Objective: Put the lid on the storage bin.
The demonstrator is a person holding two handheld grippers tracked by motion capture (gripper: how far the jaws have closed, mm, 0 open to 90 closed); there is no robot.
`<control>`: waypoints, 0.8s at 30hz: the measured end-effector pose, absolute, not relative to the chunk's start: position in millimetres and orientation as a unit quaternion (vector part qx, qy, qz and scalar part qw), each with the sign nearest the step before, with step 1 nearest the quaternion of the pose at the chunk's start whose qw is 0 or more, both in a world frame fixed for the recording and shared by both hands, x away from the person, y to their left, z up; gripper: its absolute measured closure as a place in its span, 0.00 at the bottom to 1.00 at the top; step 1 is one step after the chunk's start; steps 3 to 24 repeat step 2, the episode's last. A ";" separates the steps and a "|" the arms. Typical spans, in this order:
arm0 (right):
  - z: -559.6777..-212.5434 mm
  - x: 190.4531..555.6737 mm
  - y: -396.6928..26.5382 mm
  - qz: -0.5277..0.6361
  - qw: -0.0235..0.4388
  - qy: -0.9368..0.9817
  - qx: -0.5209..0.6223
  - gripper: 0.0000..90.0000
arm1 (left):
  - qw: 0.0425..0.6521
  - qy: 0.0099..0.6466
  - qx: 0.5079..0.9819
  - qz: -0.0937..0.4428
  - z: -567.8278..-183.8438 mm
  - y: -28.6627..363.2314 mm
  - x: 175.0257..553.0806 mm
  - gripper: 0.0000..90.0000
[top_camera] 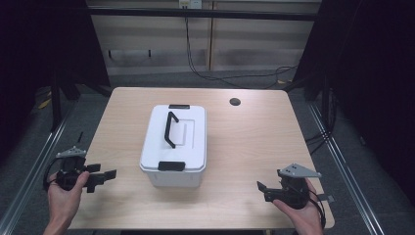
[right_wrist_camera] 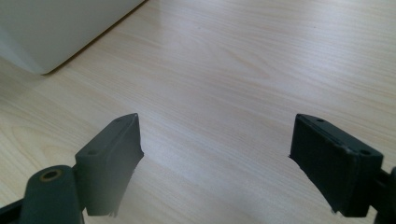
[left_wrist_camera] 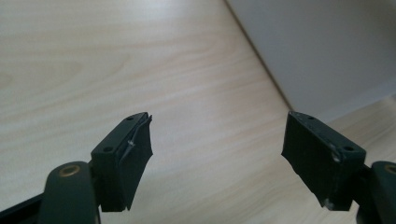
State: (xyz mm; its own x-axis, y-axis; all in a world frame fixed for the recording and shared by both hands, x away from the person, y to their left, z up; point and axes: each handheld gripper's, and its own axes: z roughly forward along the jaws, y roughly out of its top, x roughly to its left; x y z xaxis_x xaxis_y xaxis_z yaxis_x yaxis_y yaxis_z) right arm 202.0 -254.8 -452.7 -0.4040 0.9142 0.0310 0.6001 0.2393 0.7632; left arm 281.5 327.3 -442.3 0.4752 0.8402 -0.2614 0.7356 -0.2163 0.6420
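A white plastic box (top_camera: 174, 145) with a black handle (top_camera: 170, 129) on its lid and black latches at both ends stands in the middle of the wooden table (top_camera: 244, 147). My left gripper (top_camera: 103, 177) is held low at the table's front left, jaws wide apart and empty, pointing toward the box. Its own view has the box's white side (left_wrist_camera: 327, 51) at upper right, beyond the gripper (left_wrist_camera: 217, 154). My right gripper (top_camera: 263, 191) is at the front right, open and empty. A corner of the box (right_wrist_camera: 56, 28) lies at upper left, ahead of the gripper (right_wrist_camera: 215, 158).
A round cable hole (top_camera: 235, 102) sits near the table's far edge. Metal rails run along both sides of the table. Cables hang on the wall behind. Bare tabletop lies on either side of the box.
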 end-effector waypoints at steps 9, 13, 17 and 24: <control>-455.7 204.6 -254.2 0.349 0.211 0.759 0.507 0.17 | 0.363 0.505 0.781 0.053 -448.8 325.7 280.1 0.26; -455.7 204.6 -254.2 0.349 0.211 0.759 0.507 0.17 | 0.363 0.505 0.781 0.053 -448.8 325.7 280.1 0.26; -455.7 204.6 -254.2 0.349 0.211 0.759 0.507 0.17 | 0.363 0.505 0.781 0.053 -448.8 325.7 280.1 0.26; -455.7 204.6 -254.2 0.349 0.211 0.759 0.507 0.17 | 0.363 0.505 0.781 0.053 -448.8 325.7 280.1 0.26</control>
